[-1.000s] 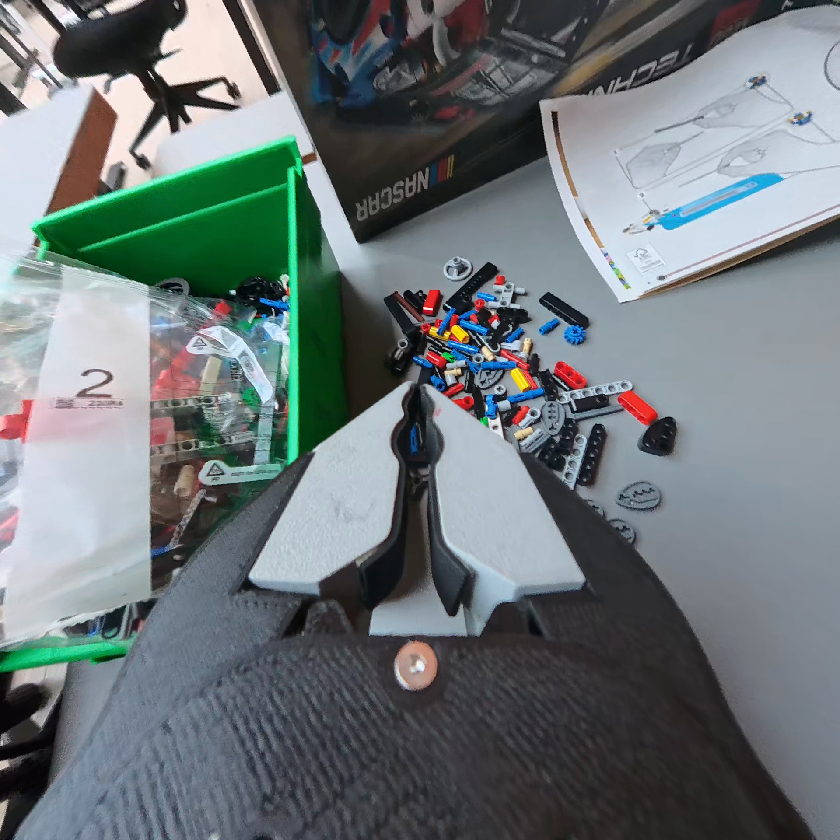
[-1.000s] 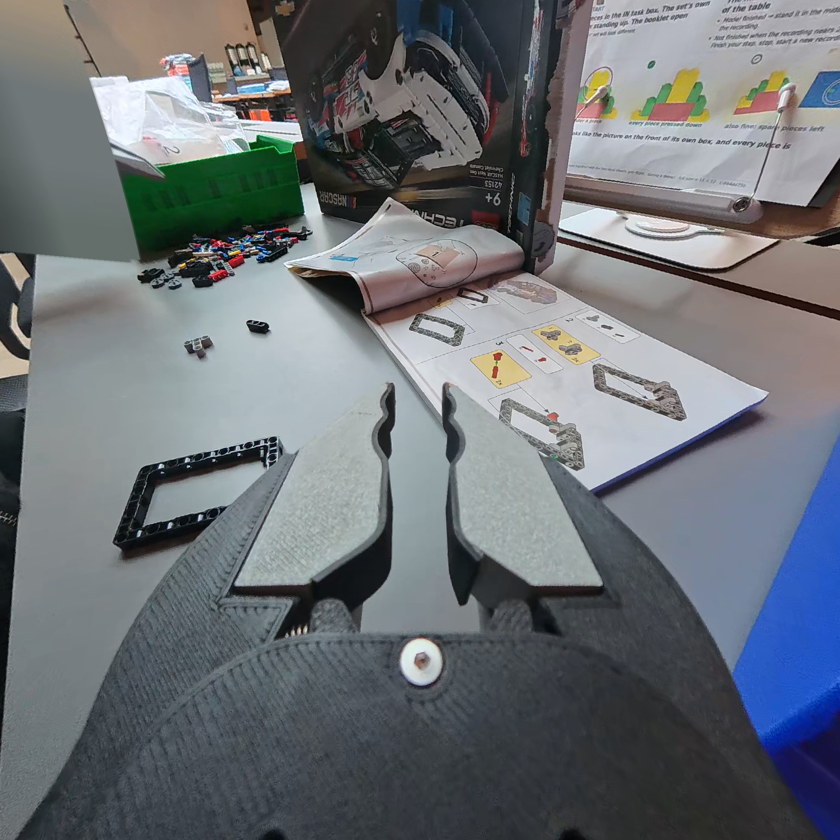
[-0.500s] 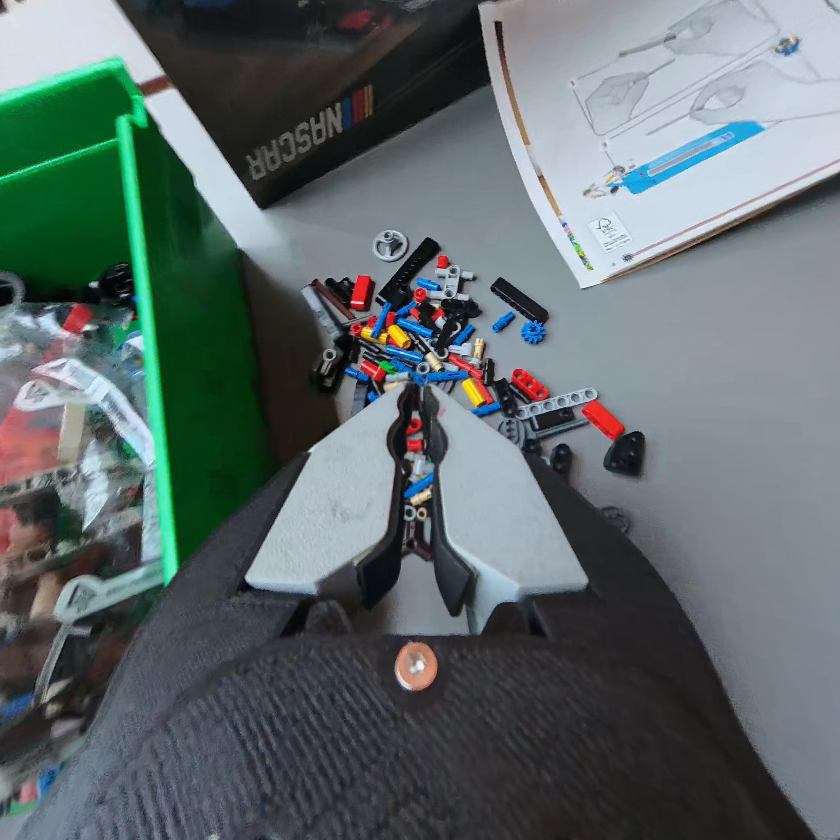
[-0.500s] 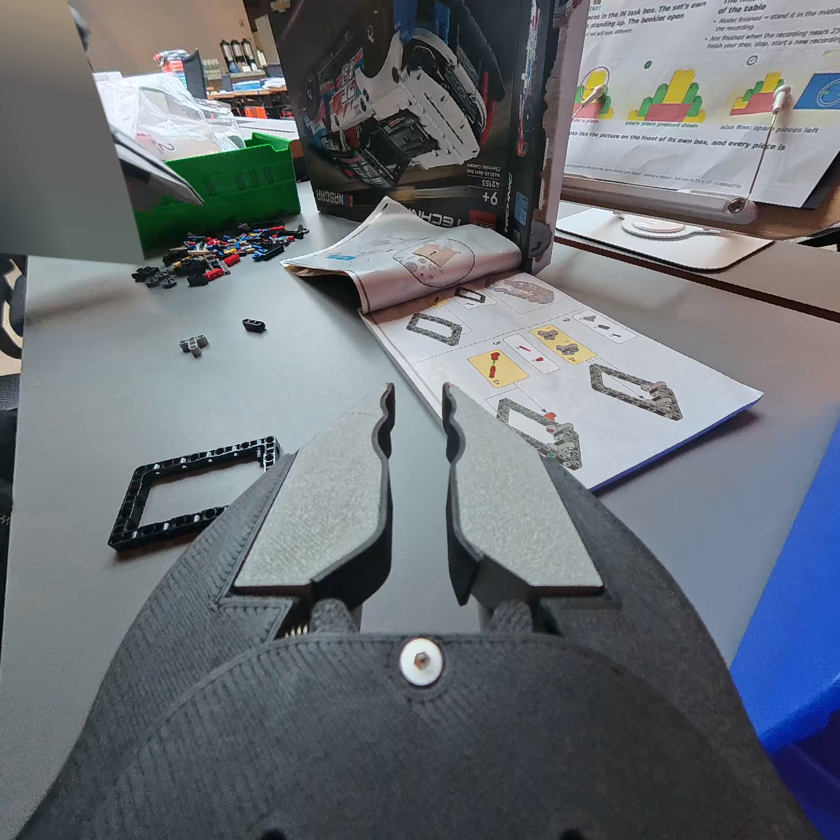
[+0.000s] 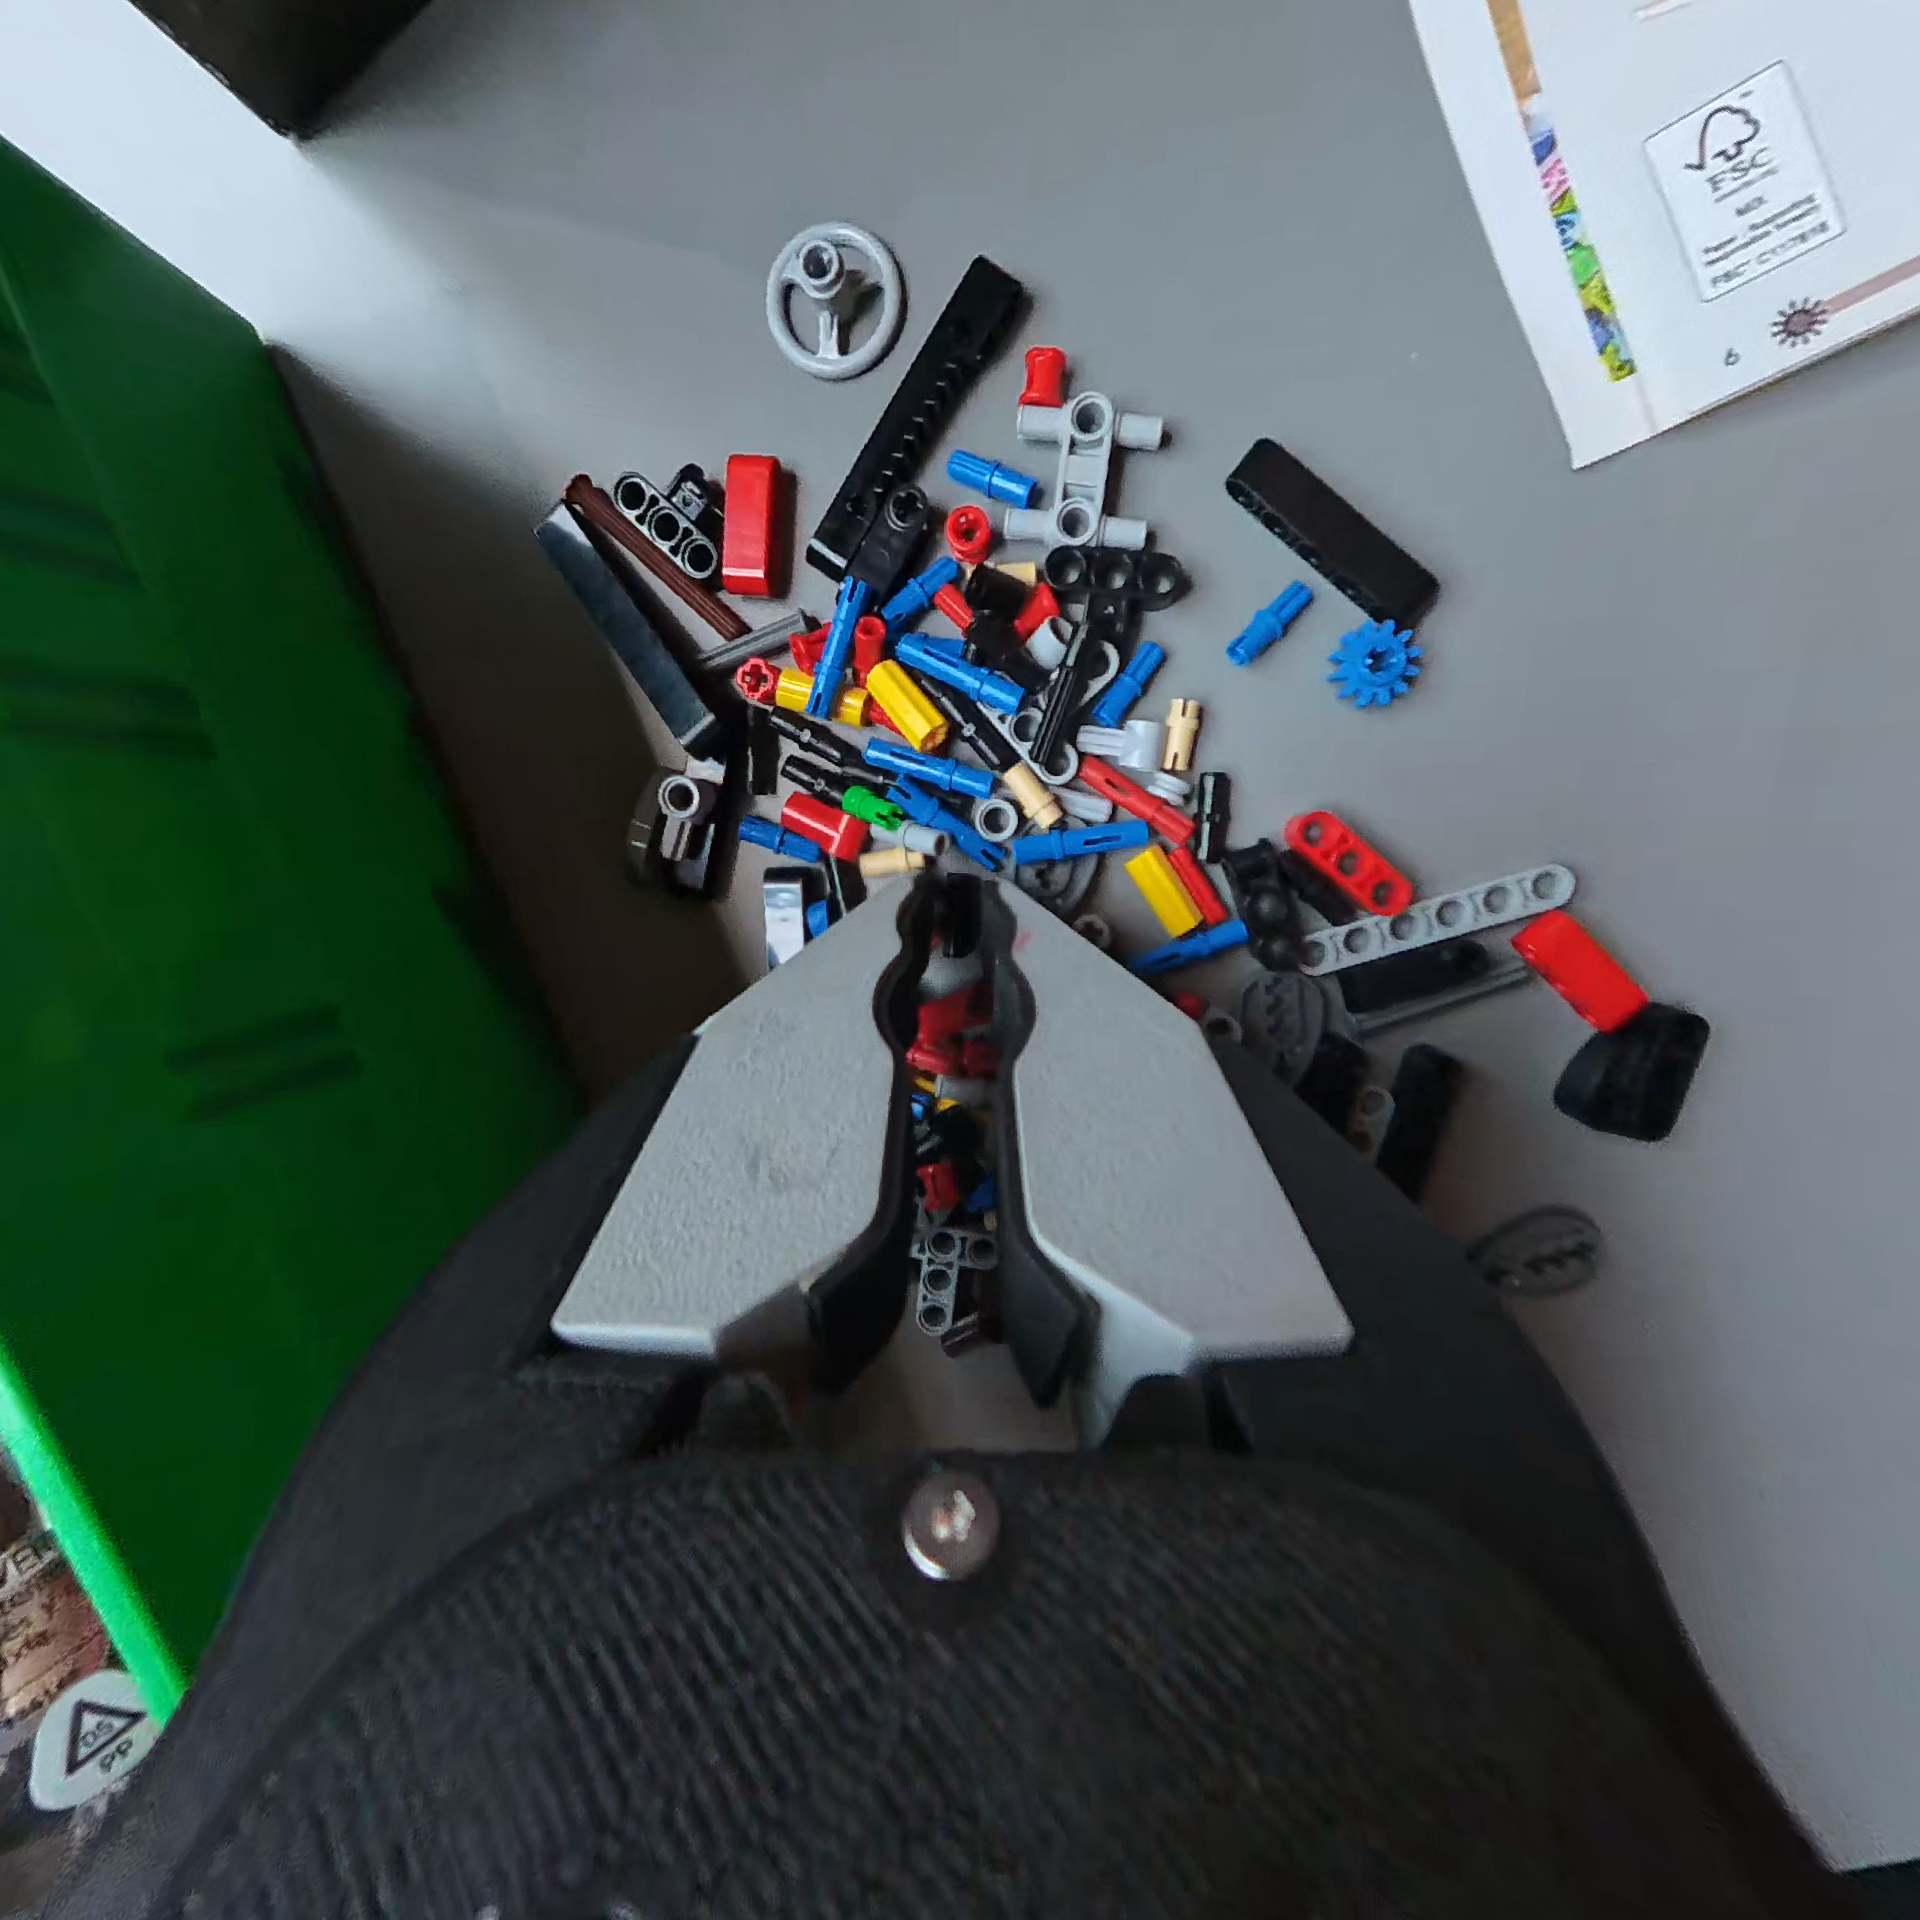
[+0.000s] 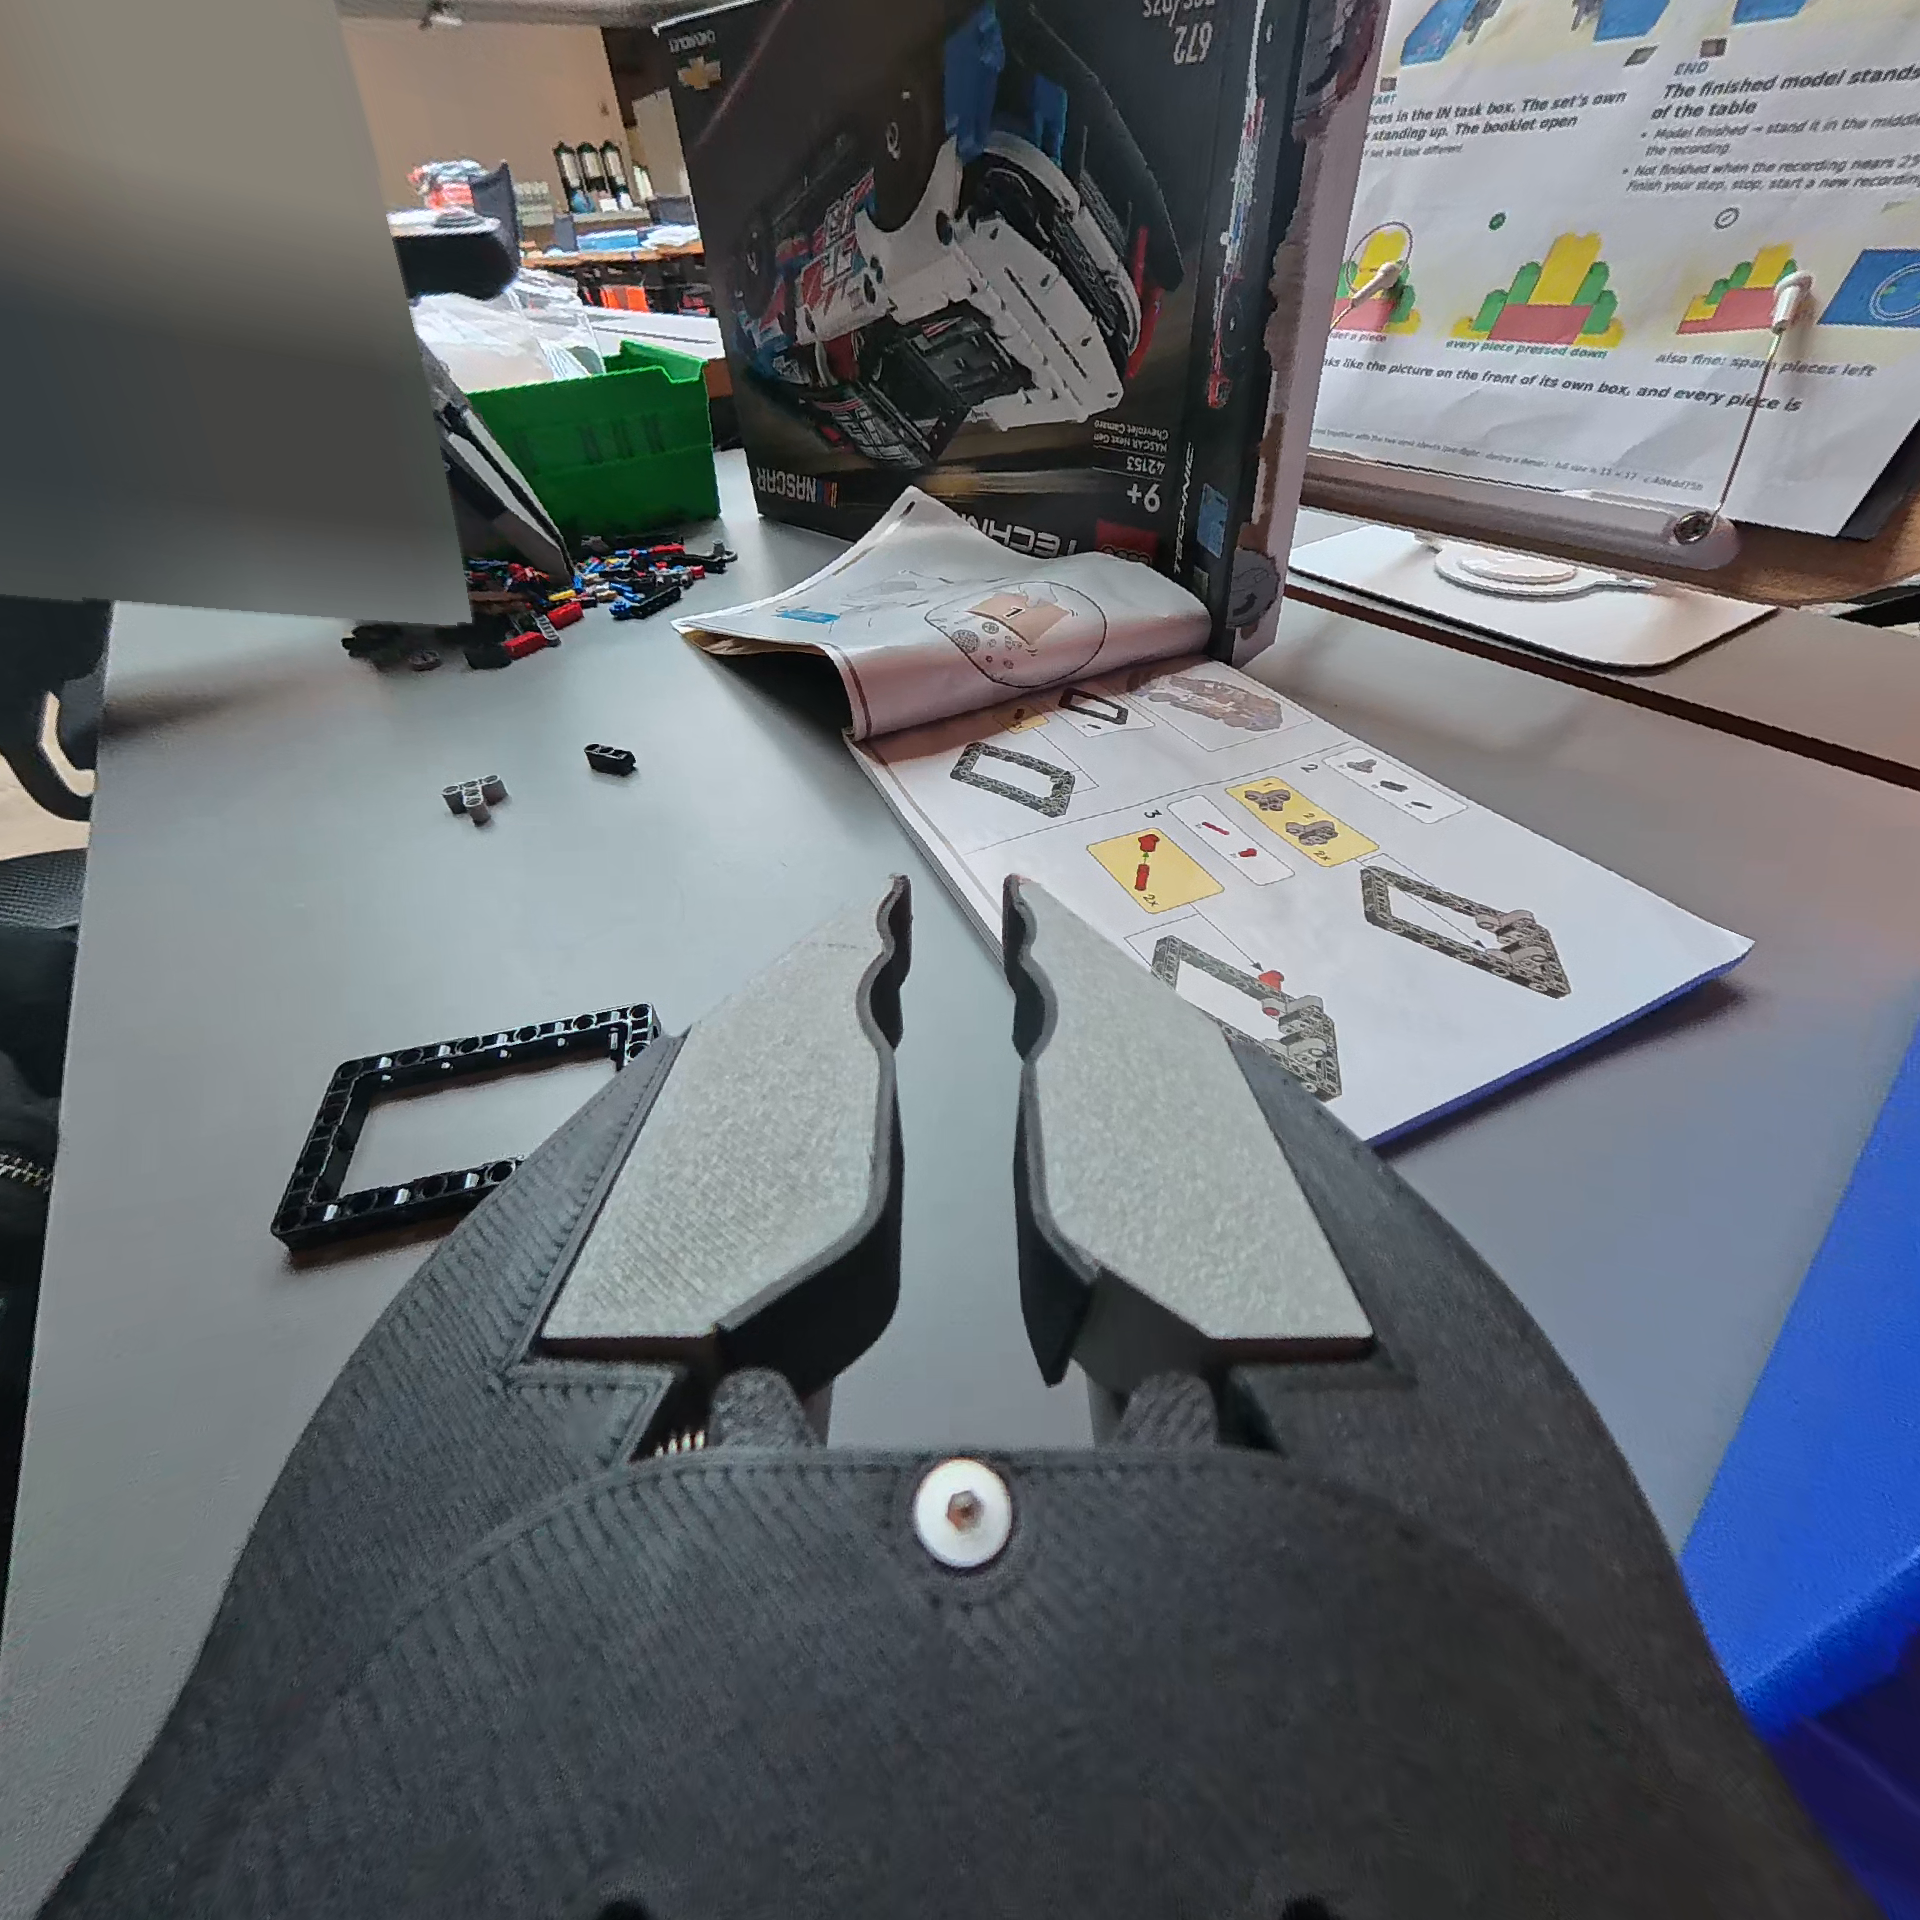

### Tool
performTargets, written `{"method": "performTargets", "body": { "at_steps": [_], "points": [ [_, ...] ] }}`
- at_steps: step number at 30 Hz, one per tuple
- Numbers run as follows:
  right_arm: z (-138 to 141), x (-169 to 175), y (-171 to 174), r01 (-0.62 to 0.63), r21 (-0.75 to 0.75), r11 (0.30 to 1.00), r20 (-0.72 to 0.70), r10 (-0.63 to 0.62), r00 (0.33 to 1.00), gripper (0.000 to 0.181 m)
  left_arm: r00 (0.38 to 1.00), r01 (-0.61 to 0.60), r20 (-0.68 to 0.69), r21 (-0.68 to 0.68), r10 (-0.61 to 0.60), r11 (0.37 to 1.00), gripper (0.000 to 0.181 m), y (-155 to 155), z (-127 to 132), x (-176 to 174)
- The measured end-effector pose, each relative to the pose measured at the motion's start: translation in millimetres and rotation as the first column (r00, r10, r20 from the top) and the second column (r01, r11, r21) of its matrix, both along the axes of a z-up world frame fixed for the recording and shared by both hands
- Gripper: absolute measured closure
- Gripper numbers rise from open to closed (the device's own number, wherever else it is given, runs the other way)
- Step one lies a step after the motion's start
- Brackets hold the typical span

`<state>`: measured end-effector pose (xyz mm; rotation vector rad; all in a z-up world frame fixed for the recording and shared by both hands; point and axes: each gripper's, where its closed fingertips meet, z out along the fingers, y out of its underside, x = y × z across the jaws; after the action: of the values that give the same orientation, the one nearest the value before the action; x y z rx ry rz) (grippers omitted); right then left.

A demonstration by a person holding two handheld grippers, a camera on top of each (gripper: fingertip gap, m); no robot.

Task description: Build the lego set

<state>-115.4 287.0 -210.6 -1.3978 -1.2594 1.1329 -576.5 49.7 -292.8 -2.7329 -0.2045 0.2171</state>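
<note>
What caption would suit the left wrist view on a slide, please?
Left hand-held gripper, nearly closed, poised over a pile of small Lego pieces beside the green bin.

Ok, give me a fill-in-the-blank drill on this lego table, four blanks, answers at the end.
1. The steering wheel piece is coloured ____.
2. The pile of loose pieces lies beside a ____ bin.
3. The rectangular frame on the table is ____.
4. The right gripper is ____ and holds nothing.

Answers: grey; green; black; open

Open-plan office: grey desk, background workstations
</note>
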Motion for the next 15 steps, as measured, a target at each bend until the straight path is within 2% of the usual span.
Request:
{"method": "performTargets", "body": {
  "at_steps": [8, 12, 15],
  "points": [
    [2, 1, -1, -0.005, -0.001, 1.000, -0.011, 0.005, 1.000, 0.168, 1.000, 0.002, 0.001, -0.021, -0.002, 1.000, 0.179, -3, 1, -5],
    [2, 0, -1, -0.009, 0.000, 1.000, -0.013, 0.009, 1.000, 0.168, 1.000, -0.002, 0.013, 0.027, 0.002, 1.000, 0.179, -1, 13, -3],
    [2, 0, -2, -0.012, 0.003, 1.000, -0.015, 0.012, 1.000, 0.169, 0.998, 0.037, 0.056, 0.091, -0.043, 0.995, 0.179, 6, 28, 16]
  ]
}}
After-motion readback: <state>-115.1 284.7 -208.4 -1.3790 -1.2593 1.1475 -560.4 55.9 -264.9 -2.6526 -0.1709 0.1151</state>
